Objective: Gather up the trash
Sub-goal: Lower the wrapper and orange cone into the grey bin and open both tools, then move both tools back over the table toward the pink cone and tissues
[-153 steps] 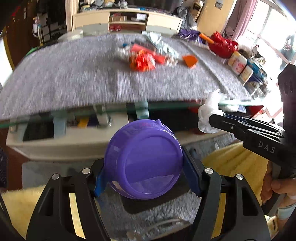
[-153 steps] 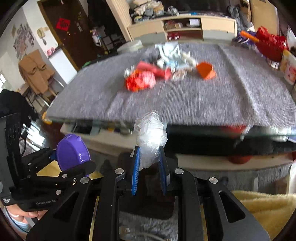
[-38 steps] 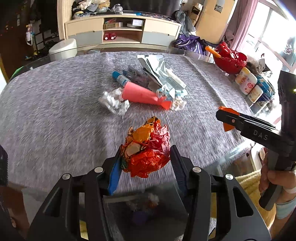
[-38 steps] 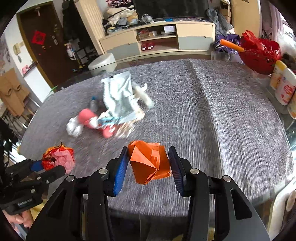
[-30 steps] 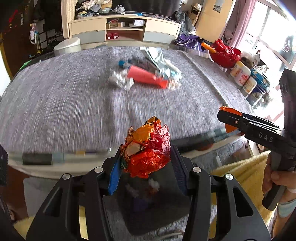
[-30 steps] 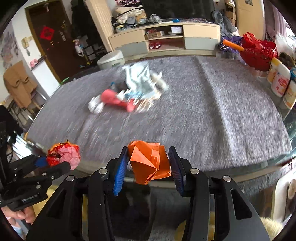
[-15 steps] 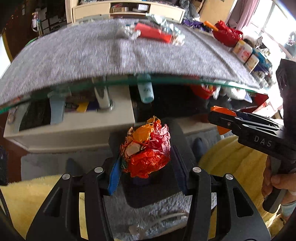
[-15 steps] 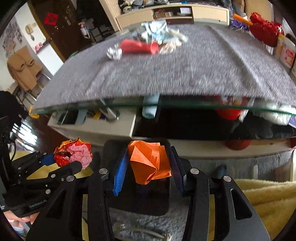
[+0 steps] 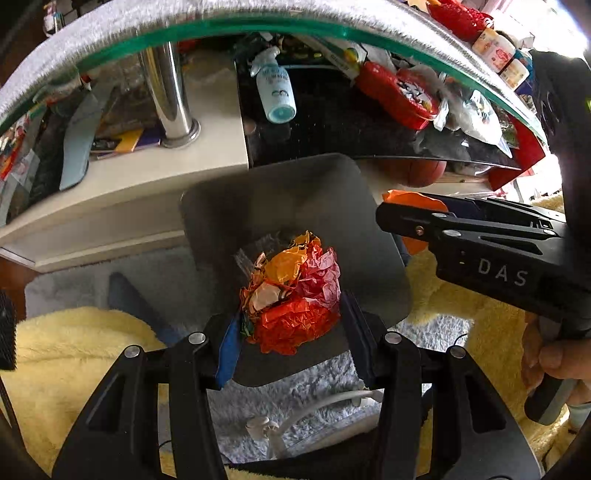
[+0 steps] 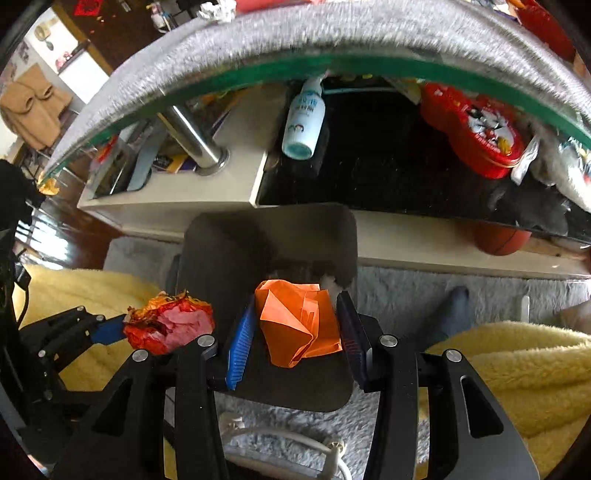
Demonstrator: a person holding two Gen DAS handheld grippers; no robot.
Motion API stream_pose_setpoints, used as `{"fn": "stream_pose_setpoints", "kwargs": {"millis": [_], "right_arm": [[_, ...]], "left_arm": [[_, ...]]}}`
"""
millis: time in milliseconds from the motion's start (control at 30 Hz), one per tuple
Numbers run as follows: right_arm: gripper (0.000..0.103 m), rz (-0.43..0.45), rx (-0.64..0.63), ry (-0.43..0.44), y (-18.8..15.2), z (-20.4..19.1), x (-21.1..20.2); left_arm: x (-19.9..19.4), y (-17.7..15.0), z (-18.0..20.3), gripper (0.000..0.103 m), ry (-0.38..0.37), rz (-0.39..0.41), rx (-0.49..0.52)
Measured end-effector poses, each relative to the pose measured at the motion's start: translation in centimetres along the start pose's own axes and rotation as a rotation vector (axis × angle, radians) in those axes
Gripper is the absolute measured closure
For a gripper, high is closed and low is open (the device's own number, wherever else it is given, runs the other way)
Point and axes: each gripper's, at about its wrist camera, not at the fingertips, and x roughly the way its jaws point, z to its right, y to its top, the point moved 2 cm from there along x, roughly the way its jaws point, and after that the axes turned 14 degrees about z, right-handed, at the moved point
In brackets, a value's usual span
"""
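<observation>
My left gripper is shut on a crumpled red-and-orange wrapper ball and hangs over the open dark trash bin on the floor. My right gripper is shut on a crumpled orange paper, also above the trash bin. In the right wrist view the left gripper shows at the left with the wrapper ball. In the left wrist view the right gripper reaches in from the right with the orange paper. Earlier trash lies dimly at the bin's bottom.
The glass table edge with grey cloth curves overhead. Under it, a shelf holds a white bottle, a chrome leg, a red tin and a basketball. Yellow fleece, grey rug and a white cable lie below.
Both grippers have dropped from above the tabletop to below its edge, tilting downward, and now hang over the trash bin. Each still grips its piece of trash.
</observation>
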Motion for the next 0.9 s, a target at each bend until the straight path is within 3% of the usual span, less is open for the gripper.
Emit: {"fn": "stream_pose_setpoints", "kwargs": {"millis": [167,200,300,400,533,700,900], "right_arm": [[0.055,-0.006,0.008,0.000,0.5,-0.1,0.4],[0.050,-0.006,0.010,-0.002,0.6,0.0,0.5],[0.041,-0.007,0.014,-0.003,0.6,0.1,0.6],[0.040,-0.005,0.023,-0.009,0.8,0.3,0.6],[0.035,0.010,0.036,-0.016,1.3,0.8,0.1],[0.020,0.060,0.051,-0.030,2.6,1.5,-1.5],[0.016,0.138,0.075,-0.024,5.1,2.4,-4.3]], "left_arm": [[0.4,0.1,-0.5,0.052,-0.004,-0.009,-0.024],[0.5,0.2,-0.5,0.051,-0.001,-0.011,-0.025],[0.6,0.2,-0.9,0.042,0.005,-0.019,-0.032],[0.6,0.4,-1.1,0.030,0.010,-0.016,-0.036],[0.3,0.9,-1.3,0.023,0.027,-0.004,-0.026],[-0.6,1.9,-1.6,0.012,0.041,0.022,-0.020],[-2.5,3.9,-1.7,0.009,0.048,0.073,-0.006]]}}
